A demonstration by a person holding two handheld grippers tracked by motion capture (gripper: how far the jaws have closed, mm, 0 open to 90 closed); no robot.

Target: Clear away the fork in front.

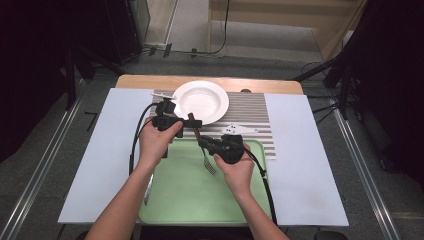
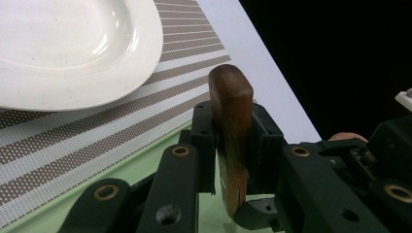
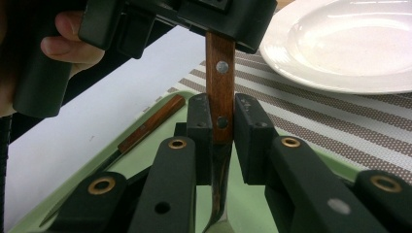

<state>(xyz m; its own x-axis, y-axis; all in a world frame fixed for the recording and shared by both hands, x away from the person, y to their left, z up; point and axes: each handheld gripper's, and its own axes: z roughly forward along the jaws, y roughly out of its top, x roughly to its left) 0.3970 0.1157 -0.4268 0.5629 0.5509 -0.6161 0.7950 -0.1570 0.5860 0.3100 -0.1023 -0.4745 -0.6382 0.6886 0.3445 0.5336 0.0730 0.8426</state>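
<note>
Hand-over under way: right claw [image 3: 221,133] clenched on fork handle [image 3: 219,92], left claw [image 2: 233,131] grasping its end; right should release next.

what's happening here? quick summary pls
A person is passing a wooden-handled fork from one handheld gripper to the other, above the far edge of a green tray. The right gripper is shut on the lower handle, tines hanging over the tray. The left gripper has its jaws around the handle's upper end, apparently clamped on it too. A white plate sits on a striped mat just beyond. Another wooden-handled utensil lies on the tray.
</note>
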